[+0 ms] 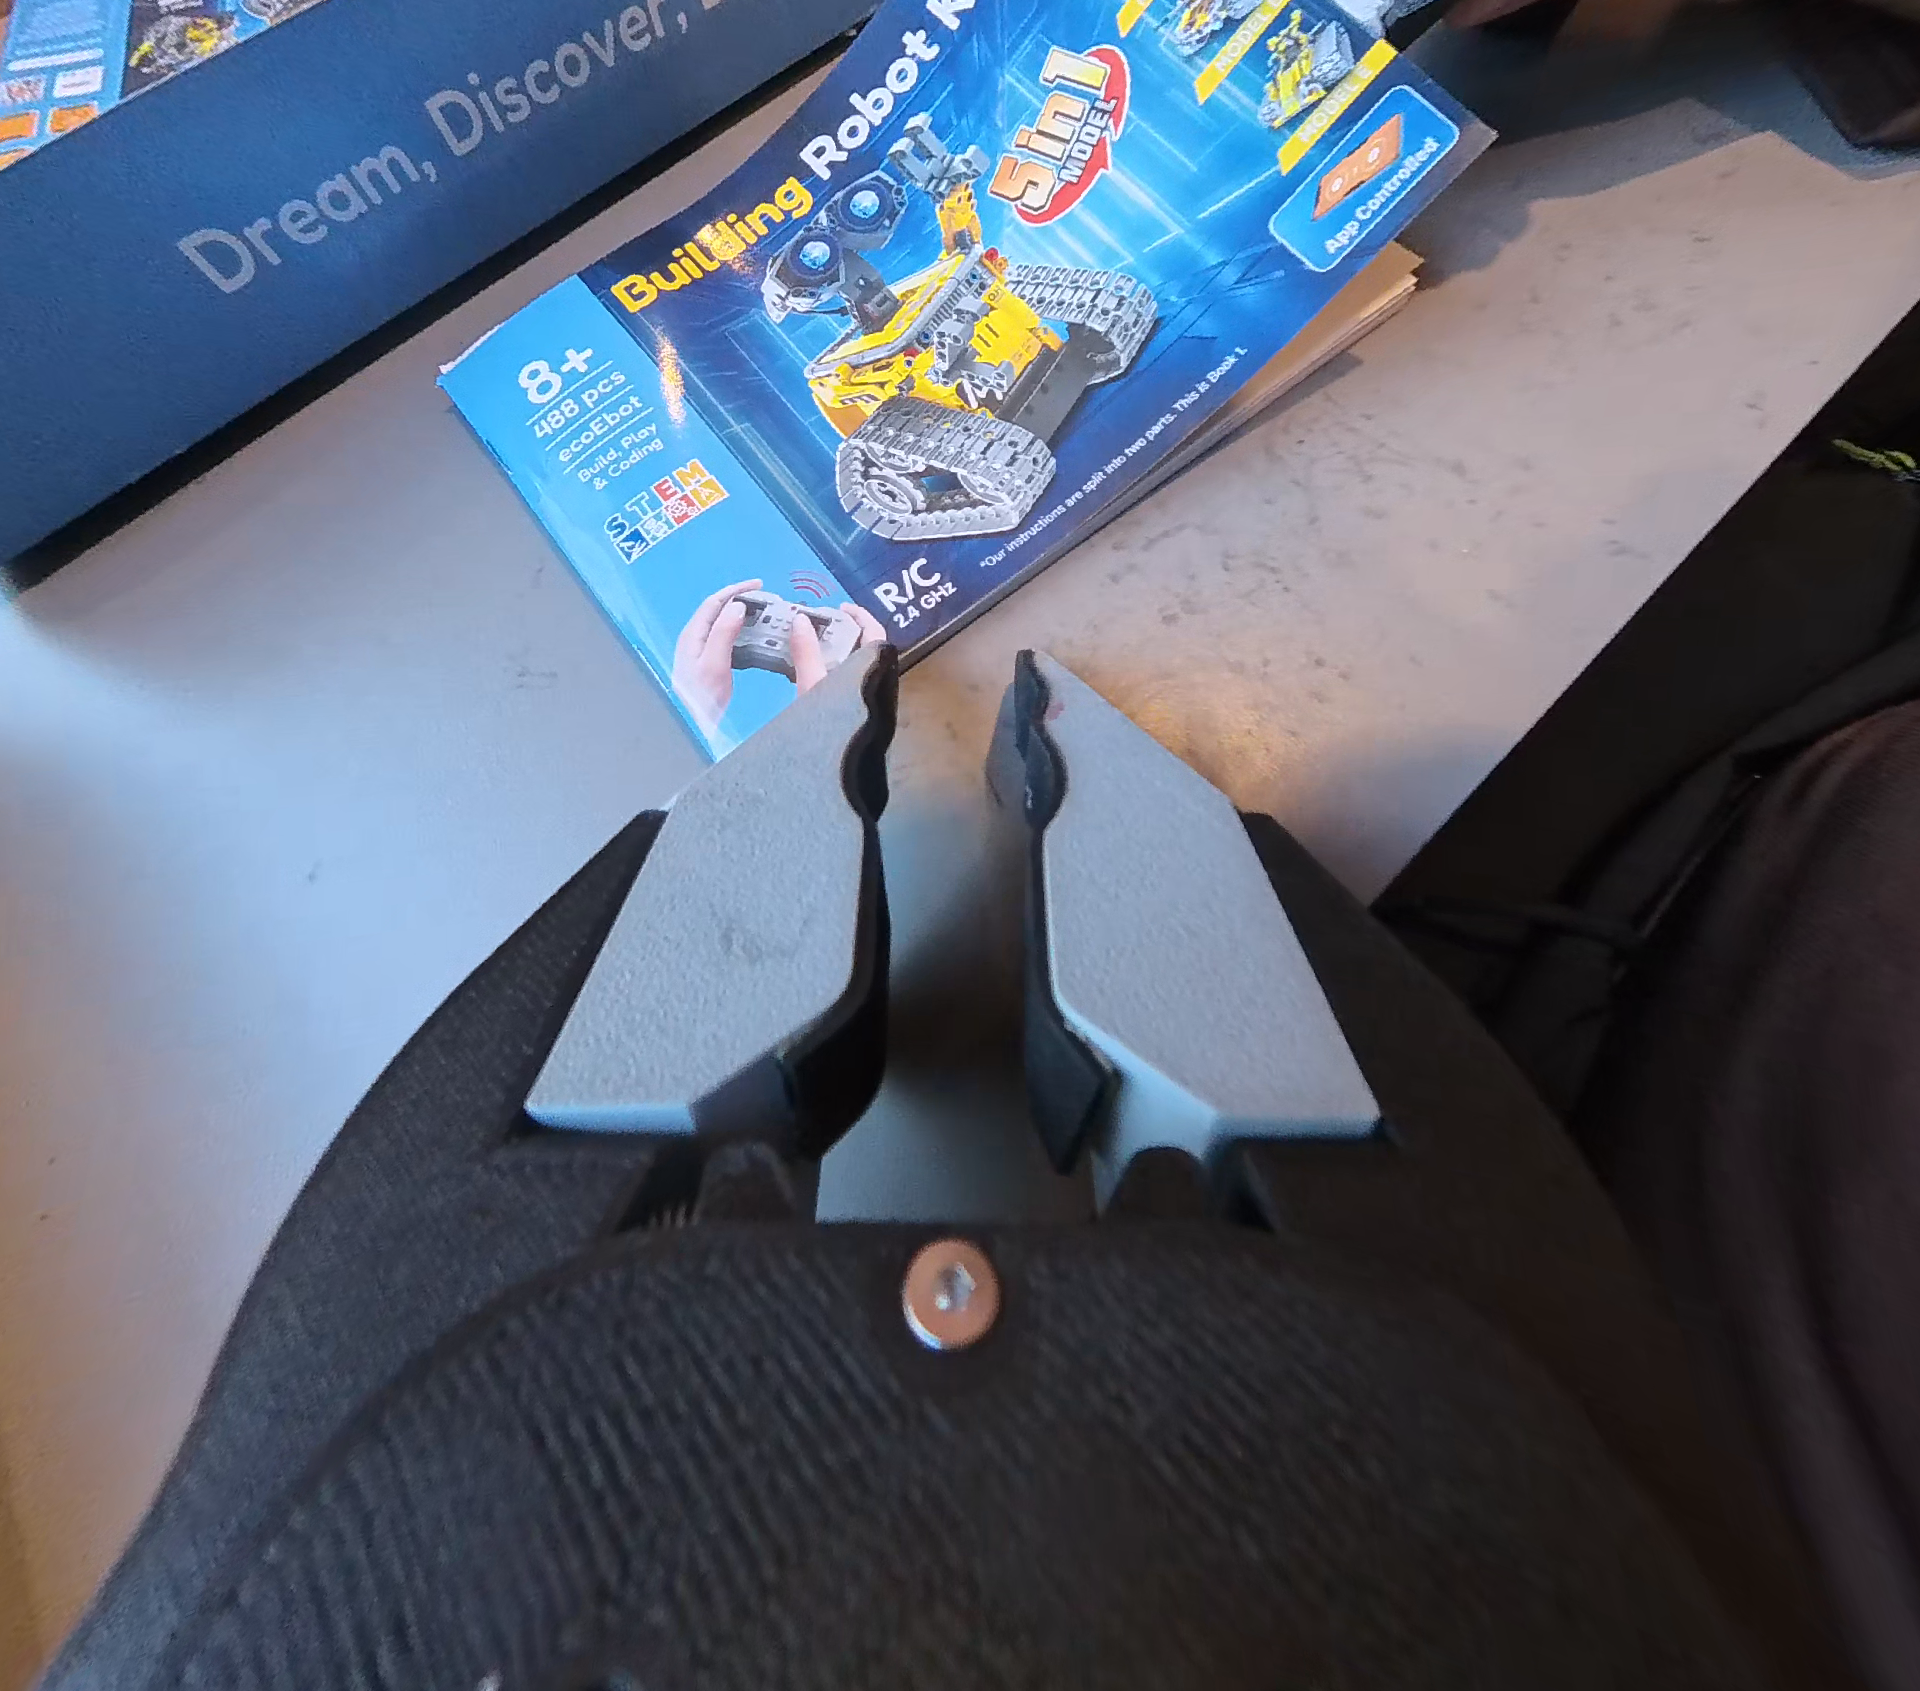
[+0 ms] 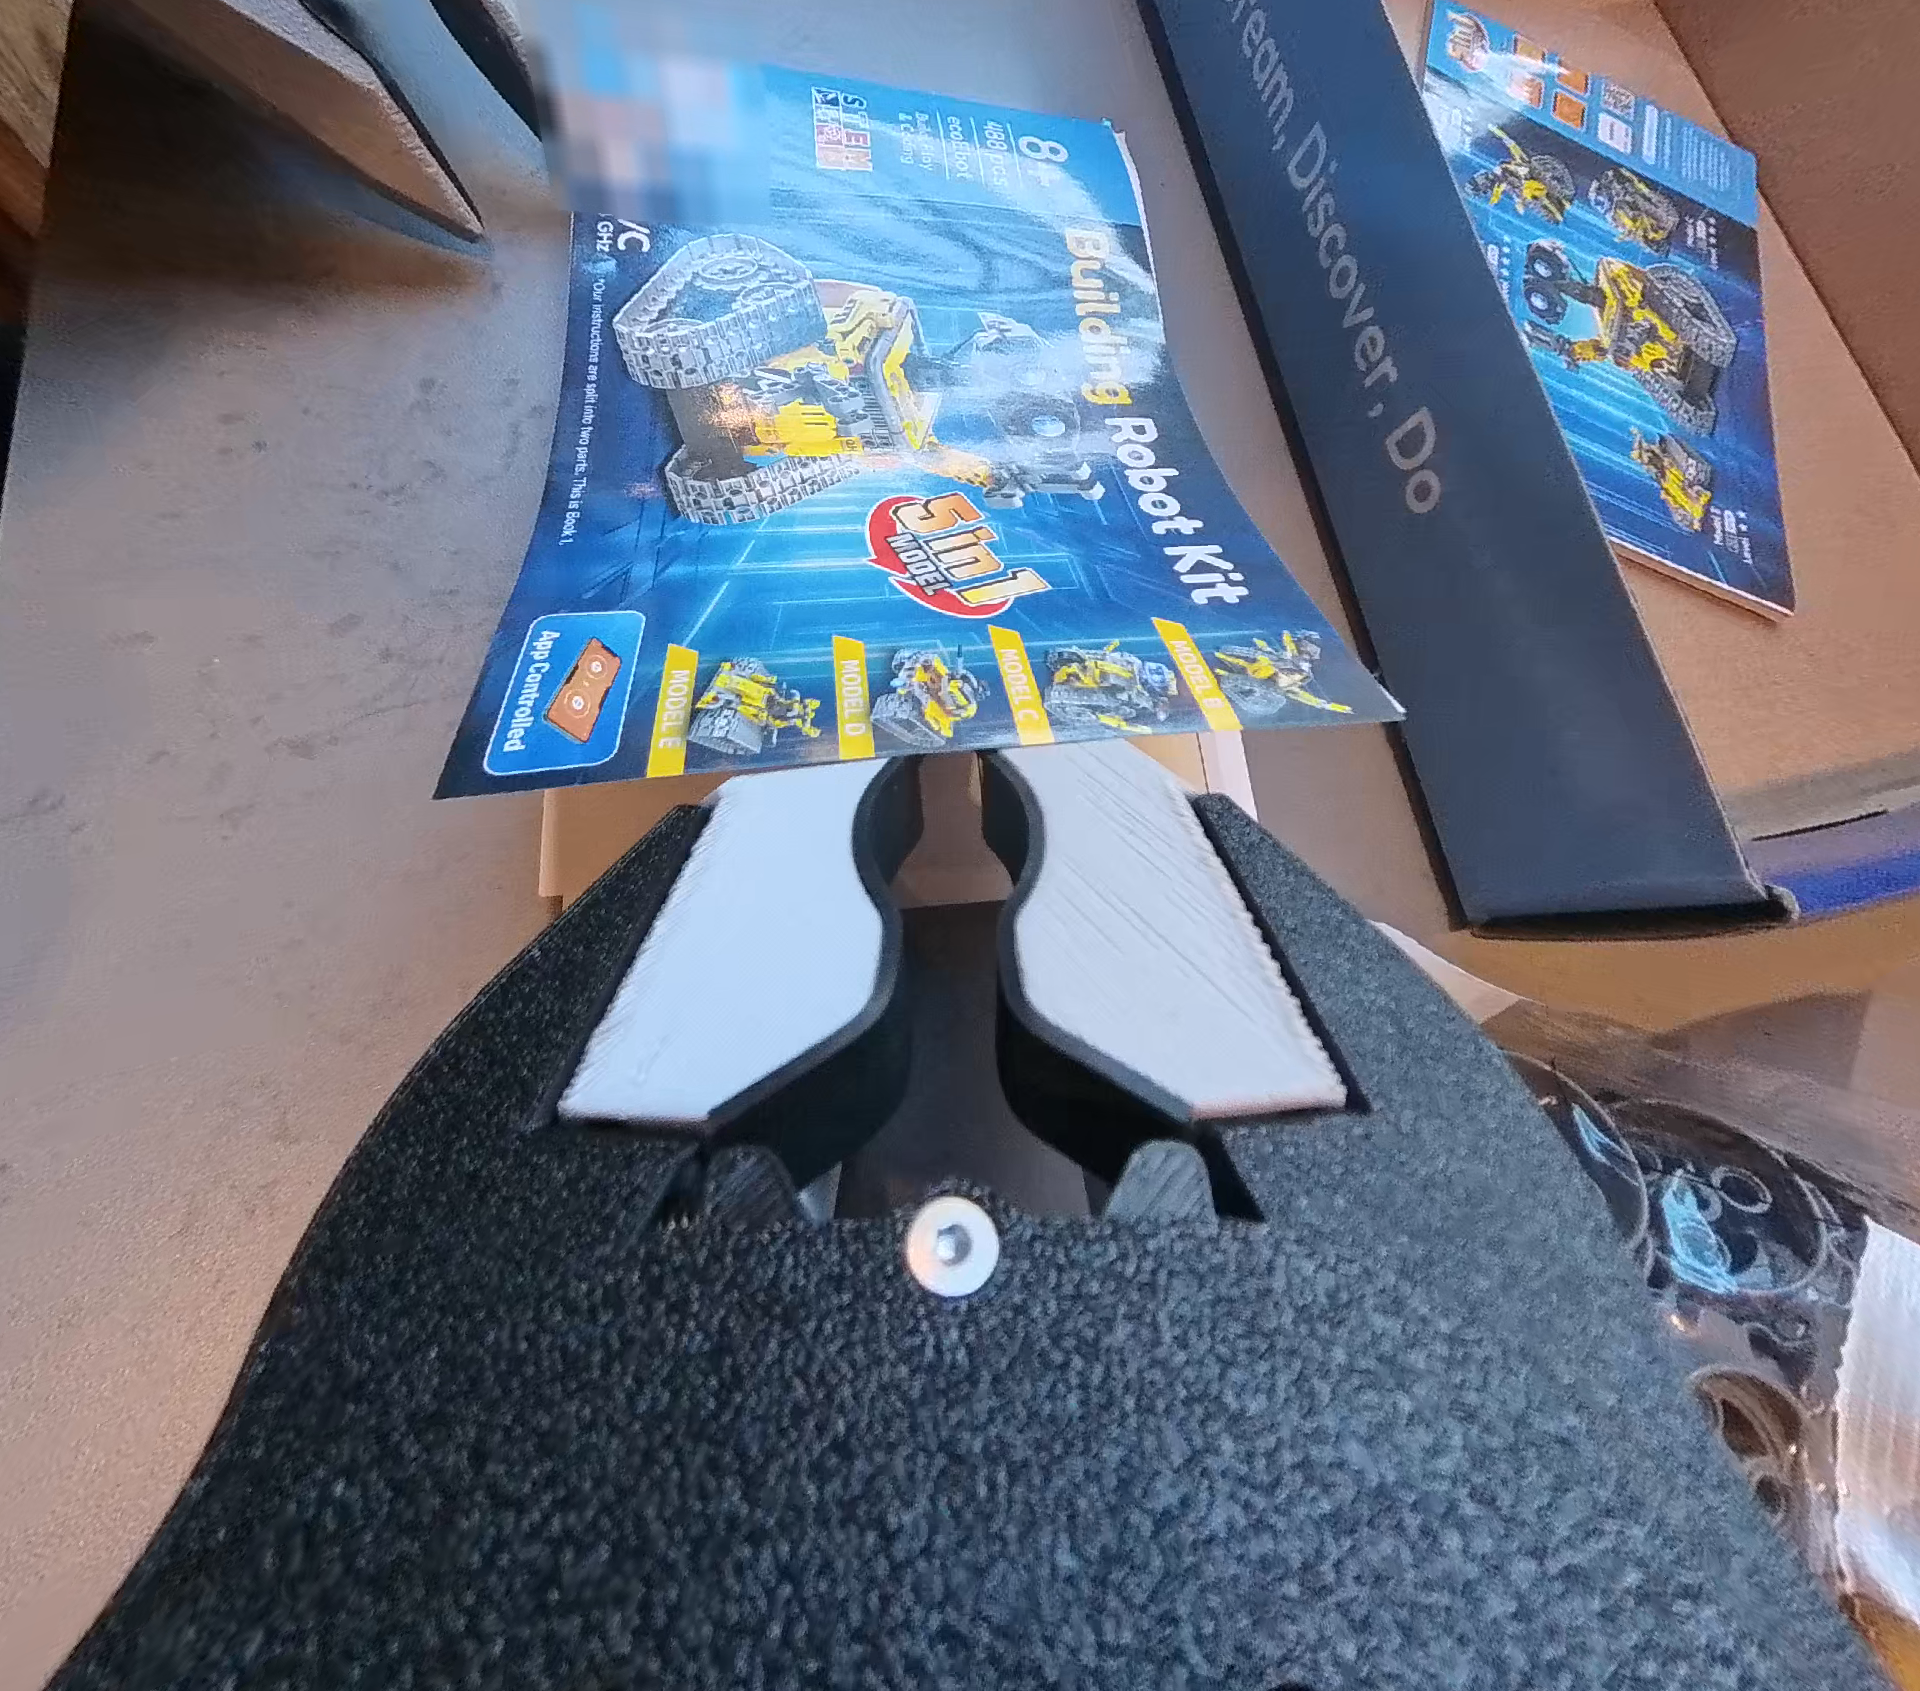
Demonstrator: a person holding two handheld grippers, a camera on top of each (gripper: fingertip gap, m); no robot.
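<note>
The glossy blue booklet lies on the grey table, its cover curling up off the pages below. The right gripper has its tips tucked under that lifted cover edge, fingers slightly apart; whether they pinch it, I cannot tell. The left gripper hovers at the booklet's near corner, fingers parted, holding nothing. Beside it, the dark box holds a second booklet.

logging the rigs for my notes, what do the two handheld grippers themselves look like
Left gripper: matte grey wedge fingers with black wavy inner pads, on a ribbed black printed body with one silver screw. Right gripper: white ridged fingers edged in black, on a grainy black body with the same central screw. No cables show.
</note>
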